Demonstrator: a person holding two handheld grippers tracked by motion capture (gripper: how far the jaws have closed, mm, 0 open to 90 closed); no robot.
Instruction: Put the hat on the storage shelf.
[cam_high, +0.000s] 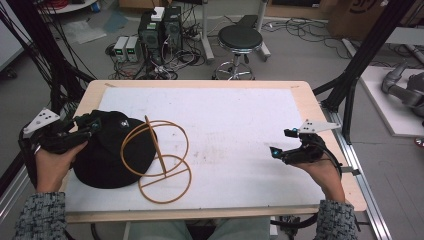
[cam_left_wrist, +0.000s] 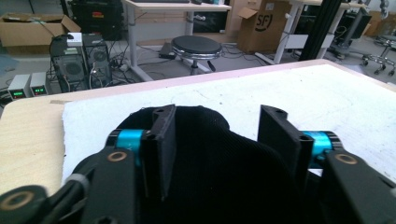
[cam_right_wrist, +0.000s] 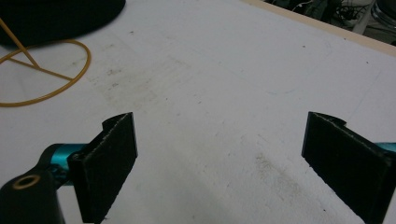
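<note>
Partly, black cap (cam_left_wrist: 219, 158) between left claw (cam_left_wrist: 215, 140) jaws

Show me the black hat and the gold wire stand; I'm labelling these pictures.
black hat (cam_high: 102, 160): high view, on its crown.
gold wire stand (cam_high: 165, 187): high view, on its base ring.

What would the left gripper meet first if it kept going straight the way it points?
The black hat: the left gripper has its jaws open with that fabric already bulging between them. Whether the pads touch it, I cannot tell.
</note>
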